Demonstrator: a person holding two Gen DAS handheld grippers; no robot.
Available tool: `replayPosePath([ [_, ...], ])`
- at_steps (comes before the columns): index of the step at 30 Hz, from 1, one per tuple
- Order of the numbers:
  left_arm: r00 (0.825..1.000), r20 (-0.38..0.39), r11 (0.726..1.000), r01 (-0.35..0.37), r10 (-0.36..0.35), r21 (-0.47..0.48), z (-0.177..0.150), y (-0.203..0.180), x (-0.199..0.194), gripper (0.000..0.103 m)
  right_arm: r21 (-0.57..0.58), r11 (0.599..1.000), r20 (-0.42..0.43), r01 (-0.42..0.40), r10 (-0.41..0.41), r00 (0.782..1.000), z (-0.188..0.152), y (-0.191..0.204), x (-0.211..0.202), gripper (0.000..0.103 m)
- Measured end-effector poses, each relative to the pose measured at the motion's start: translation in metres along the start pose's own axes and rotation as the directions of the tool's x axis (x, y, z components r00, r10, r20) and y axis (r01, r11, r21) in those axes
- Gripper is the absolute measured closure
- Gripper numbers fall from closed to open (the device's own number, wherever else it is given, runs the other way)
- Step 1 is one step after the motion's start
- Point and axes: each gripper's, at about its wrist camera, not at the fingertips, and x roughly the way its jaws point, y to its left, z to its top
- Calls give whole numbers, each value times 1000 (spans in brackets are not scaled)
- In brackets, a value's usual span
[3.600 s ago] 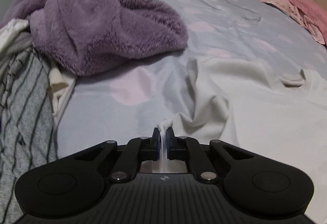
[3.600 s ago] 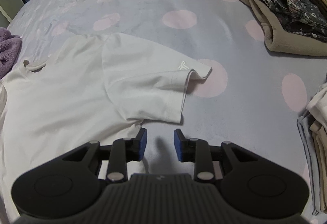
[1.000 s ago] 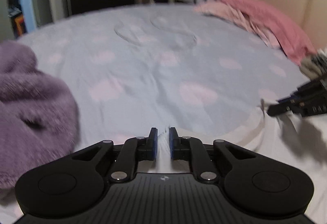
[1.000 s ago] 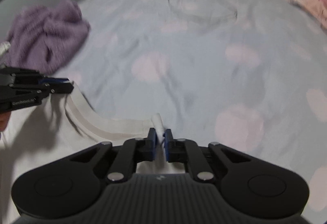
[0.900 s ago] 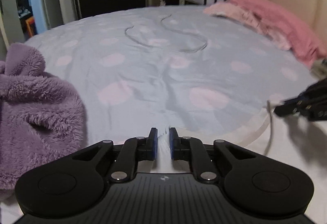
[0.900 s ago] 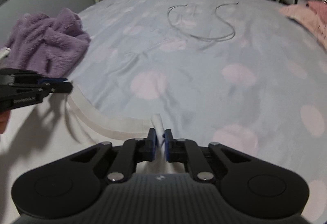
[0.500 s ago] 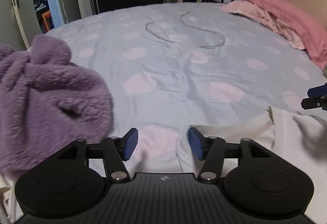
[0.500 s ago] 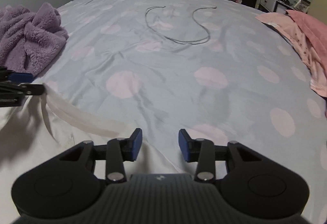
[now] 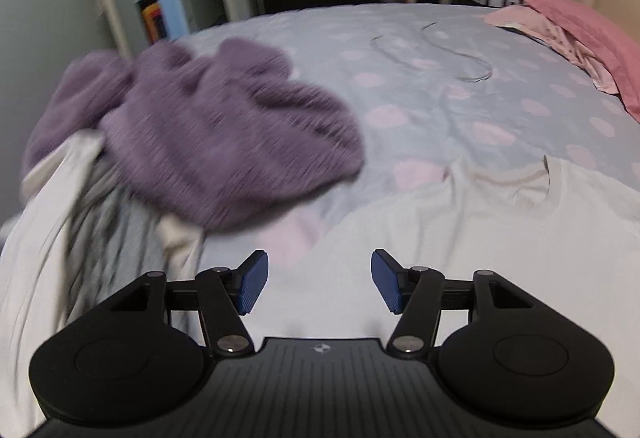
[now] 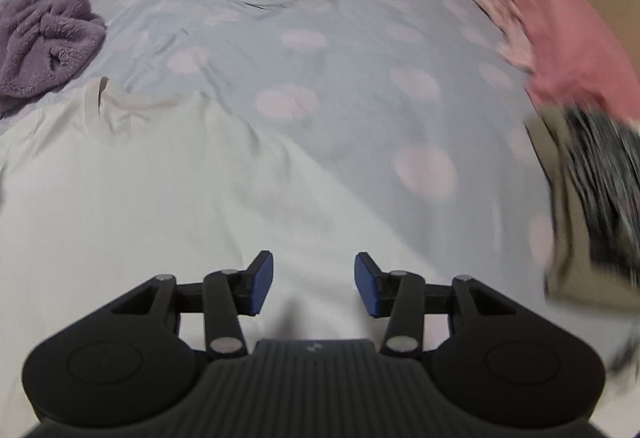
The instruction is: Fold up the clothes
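Left gripper (image 9: pixel 316 280) angled down over the bed, jaws spread and empty; white t-shirt (image 9: pixel 460 238) fills lower right of its frame, purple fleece (image 9: pixel 208 142) upper left. Right gripper (image 10: pixel 314 284) also tilted down, jaws opening with nothing between them, shirt (image 10: pixel 160 198) flat under and left of the fingers, collar rumpled at upper left.

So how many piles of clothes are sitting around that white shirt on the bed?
3: a purple fleece heap atop striped clothes left of the white shirt, a folded stack at its right, pink items by the headboard. More may lie outside view.
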Motion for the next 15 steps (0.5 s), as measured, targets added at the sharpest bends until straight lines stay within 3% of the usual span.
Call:
replayPosePath([
  [8, 993, -111, 999, 44, -40, 32, -73, -8, -65, 48, 54, 996, -62, -76, 79, 995, -88, 3, -45, 55],
  [15, 963, -243, 993, 120, -117, 0, -145, -29, -113, 48, 5, 984, -124, -176, 175, 977, -153, 41, -84, 55],
])
